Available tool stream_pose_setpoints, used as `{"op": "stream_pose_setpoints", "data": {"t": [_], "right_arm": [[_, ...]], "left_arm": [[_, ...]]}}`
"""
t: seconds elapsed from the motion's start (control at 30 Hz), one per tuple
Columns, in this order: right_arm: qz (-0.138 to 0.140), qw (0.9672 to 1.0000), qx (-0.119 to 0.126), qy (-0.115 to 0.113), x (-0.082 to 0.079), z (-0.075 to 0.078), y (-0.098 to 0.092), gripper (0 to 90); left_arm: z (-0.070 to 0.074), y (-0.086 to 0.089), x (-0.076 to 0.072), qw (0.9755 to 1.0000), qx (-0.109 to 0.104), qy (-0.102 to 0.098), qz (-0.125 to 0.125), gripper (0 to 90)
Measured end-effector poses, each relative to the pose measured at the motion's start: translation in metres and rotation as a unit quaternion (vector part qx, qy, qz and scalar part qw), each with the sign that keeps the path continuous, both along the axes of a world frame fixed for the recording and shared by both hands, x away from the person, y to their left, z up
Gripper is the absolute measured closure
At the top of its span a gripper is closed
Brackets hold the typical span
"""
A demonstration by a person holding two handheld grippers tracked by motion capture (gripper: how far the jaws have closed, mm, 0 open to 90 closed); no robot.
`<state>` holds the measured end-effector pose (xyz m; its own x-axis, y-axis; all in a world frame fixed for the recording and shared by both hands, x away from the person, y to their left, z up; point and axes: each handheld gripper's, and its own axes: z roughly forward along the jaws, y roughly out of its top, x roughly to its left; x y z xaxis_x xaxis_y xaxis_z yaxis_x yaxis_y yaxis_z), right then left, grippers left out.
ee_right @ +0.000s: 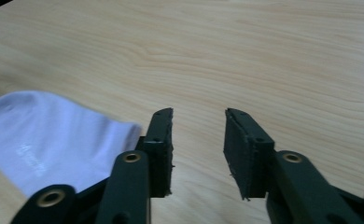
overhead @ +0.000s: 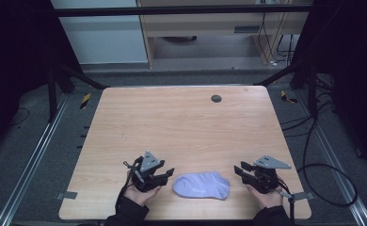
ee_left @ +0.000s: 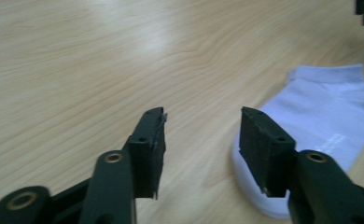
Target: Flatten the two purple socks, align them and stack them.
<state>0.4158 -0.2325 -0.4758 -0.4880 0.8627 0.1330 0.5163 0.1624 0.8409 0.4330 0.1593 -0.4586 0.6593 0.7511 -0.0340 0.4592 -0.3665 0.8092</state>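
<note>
A pale lilac ankle sock (overhead: 202, 185) lies flat on the wooden table (overhead: 186, 127) near its front edge, between the two grippers. My left gripper (overhead: 170, 173) sits just left of the sock, open, nothing between its jaws. In the left gripper view the sock (ee_left: 320, 126) lies to the right of and beyond the open left gripper (ee_left: 202, 116), its toe end beside the right jaw. My right gripper (overhead: 238, 170) is just right of the sock, open and empty. In the right gripper view the sock (ee_right: 45, 140) lies left of the right gripper (ee_right: 199, 114).
A small dark round grommet (overhead: 216, 98) is set in the table near its far edge. Metal rails (overhead: 35, 155) run along both sides of the table, and cables (overhead: 323, 174) lie on the floor at the right. A hand (overhead: 141, 194) holds each gripper at the front edge.
</note>
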Motion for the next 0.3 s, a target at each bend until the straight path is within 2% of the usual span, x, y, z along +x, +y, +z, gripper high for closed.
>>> {"op": "stream_pose_setpoints", "data": {"t": [0.07,0.17,0.3], "right_arm": [[-0.012,0.9999,-0.001,0.003,0.002,-0.001,-0.007,53.1],[-0.026,0.9996,-0.007,0.008,0.006,-0.005,-0.015,40.0],[-0.048,0.9986,-0.017,0.010,0.012,-0.010,-0.025,26.8]], "left_arm": [[-0.002,0.011,0.005,1.0000,0.006,-0.002,0.007,42.1],[-0.004,0.029,0.012,0.9998,0.009,-0.006,0.017,35.1],[-0.006,0.054,0.019,0.9989,0.015,-0.011,0.043,30.8]]}}
